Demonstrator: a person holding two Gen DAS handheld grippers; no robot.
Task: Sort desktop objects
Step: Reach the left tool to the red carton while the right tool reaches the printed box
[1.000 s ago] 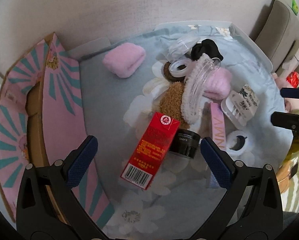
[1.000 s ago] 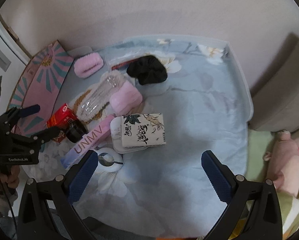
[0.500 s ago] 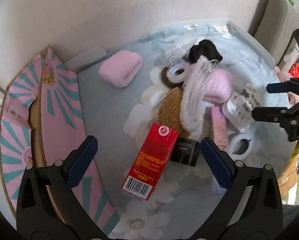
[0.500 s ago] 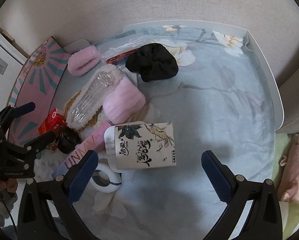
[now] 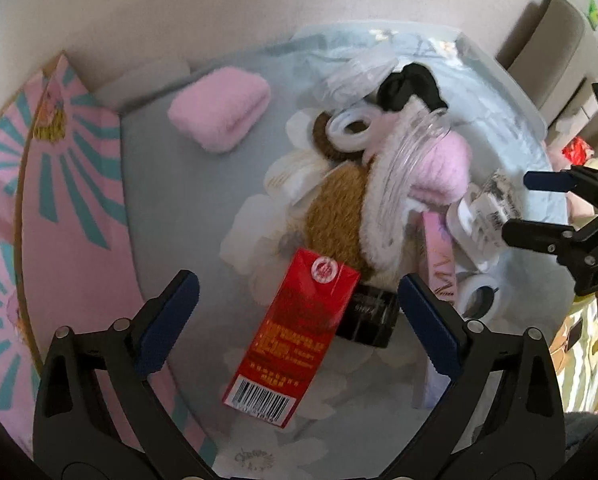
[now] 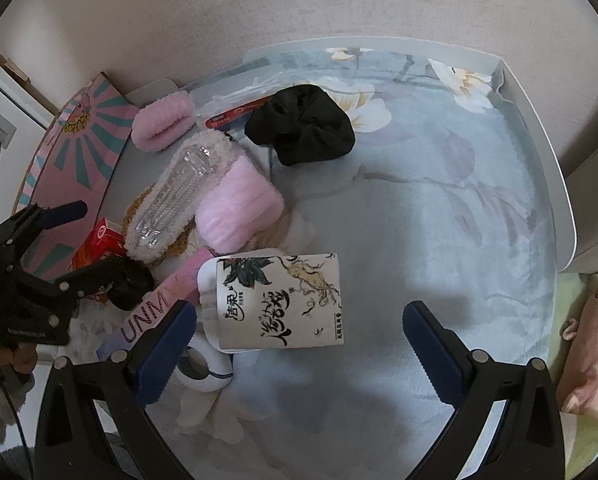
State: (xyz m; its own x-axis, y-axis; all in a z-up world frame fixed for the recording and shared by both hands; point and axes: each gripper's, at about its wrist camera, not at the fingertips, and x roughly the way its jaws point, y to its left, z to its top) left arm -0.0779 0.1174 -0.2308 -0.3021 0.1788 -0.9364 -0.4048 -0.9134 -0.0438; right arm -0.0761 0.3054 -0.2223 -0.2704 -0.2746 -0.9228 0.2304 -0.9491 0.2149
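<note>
My left gripper (image 5: 297, 320) hangs open over a red carton (image 5: 295, 334) that lies flat on the blue flowered cloth, beside a black jar (image 5: 369, 316). Behind them lie a brown fuzzy pad (image 5: 335, 220), a clear ribbed tube (image 5: 407, 168), two pink fluffy rolls (image 5: 221, 110), a white tape ring (image 5: 353, 130) and a black scrunchie (image 5: 409, 88). My right gripper (image 6: 299, 336) is open just above a white packet with ink drawings (image 6: 279, 300). Its left finger covers part of a pink UNMV box (image 6: 155, 308) and a white ring (image 6: 203, 368).
A pink and teal cardboard box (image 5: 67, 208) stands open at the left edge. A raised white rim (image 6: 539, 128) borders the cloth at the back and right. A pink plush toy (image 6: 591, 344) lies off the right side. The cloth's right half (image 6: 439, 220) is bare.
My right gripper has moved forward and down toward the white packet, which now sits between its fingers. My left gripper has drawn slightly closer to the red carton. Nothing was picked up.
</note>
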